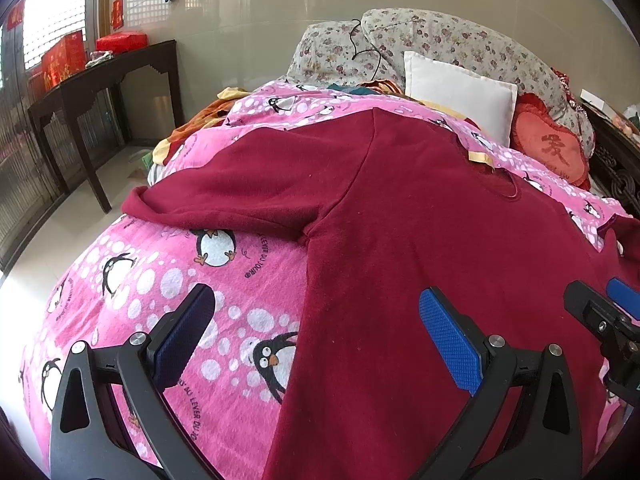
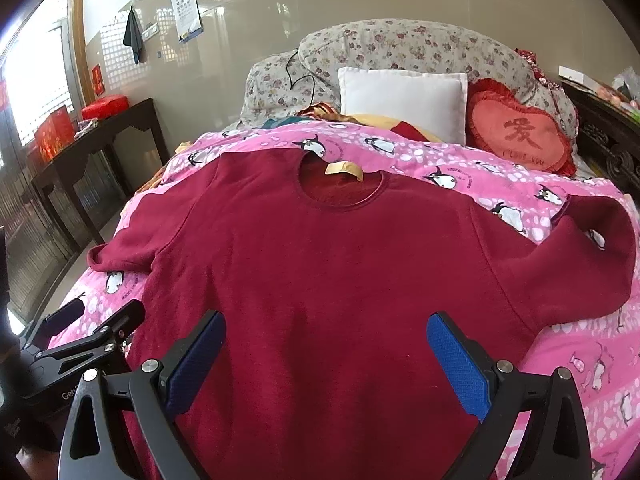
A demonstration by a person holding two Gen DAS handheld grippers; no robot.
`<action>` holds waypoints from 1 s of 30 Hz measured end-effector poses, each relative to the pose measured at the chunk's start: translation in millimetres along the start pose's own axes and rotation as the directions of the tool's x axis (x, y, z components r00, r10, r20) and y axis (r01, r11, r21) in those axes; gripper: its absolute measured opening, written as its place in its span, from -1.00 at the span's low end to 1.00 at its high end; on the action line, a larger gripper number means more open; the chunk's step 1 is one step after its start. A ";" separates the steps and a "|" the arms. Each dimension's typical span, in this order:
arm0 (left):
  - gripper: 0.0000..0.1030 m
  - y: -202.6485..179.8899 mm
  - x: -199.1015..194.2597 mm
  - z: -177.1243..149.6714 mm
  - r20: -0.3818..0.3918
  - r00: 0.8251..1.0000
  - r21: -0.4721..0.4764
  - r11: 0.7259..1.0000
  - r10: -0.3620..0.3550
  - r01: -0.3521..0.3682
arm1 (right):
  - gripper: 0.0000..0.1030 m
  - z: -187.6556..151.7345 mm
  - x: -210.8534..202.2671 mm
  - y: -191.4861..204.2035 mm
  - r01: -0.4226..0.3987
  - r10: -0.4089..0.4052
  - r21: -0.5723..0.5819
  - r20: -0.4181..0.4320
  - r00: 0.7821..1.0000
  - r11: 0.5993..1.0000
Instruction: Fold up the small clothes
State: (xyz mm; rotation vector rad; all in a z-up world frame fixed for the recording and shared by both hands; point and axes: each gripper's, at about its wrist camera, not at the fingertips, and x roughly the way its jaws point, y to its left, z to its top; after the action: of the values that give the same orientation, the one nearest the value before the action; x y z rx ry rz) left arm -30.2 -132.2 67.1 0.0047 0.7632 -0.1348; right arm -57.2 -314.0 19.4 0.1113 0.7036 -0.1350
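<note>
Sweater spread flat, both claws released

Sweater (image 2: 340, 272), dark red with long sleeves, lies face up on a pink blanket (image 2: 580, 364) printed with penguins and white dots. Its round neck, with a tan label (image 2: 344, 170) inside, points toward the pillows. One sleeve (image 1: 224, 188) stretches out to the left, its cuff at the blanket's edge; the other sleeve (image 2: 592, 256) bends back on itself at the right side.

The left gripper (image 1: 316, 340) hangs just above the sweater's left side seam, one blue finger over the blanket and the other over the red cloth. Its jaws stand wide apart and hold nothing. The right gripper (image 2: 326, 360) hangs over the lower middle of the sweater's body, jaws likewise spread, with nothing between them. Whether either one touches the fabric cannot be told. Each gripper shows at the edge of the other's view.

At the head of the bed sit a white pillow (image 2: 404, 100), a red heart cushion (image 2: 520, 132) and floral pillows (image 2: 400, 46). A dark wooden table (image 1: 108, 76) against the wall at left carries red boxes (image 1: 64, 58).
</note>
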 end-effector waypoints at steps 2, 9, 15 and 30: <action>0.99 0.7 0.4 1.0 0.001 1.000 -0.003 1.000 0.002 -0.002 | 0.96 1.1 1.3 2.2 0.004 -0.004 -0.010 0.000 1.000 1.000; 0.99 3.5 2.8 3.4 0.000 1.000 -0.007 1.000 0.007 -0.007 | 0.96 6.1 4.1 8.2 0.001 -0.001 -0.014 0.000 1.000 1.000; 0.99 8.0 8.4 7.0 -0.007 1.000 -0.018 1.000 0.010 -0.010 | 0.96 16.7 16.4 19.5 0.000 0.000 -0.023 -0.013 1.000 1.000; 0.99 68.1 27.8 27.1 -0.070 0.998 -0.108 0.994 -0.003 -0.004 | 0.96 11.8 48.7 23.1 -0.003 0.003 -0.007 -0.044 0.999 1.000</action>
State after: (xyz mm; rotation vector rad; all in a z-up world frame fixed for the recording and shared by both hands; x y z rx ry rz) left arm 16.8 -69.5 64.5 -0.0934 0.8393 -0.0931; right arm -9.3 -297.1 -2.0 0.1092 0.7473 -0.1275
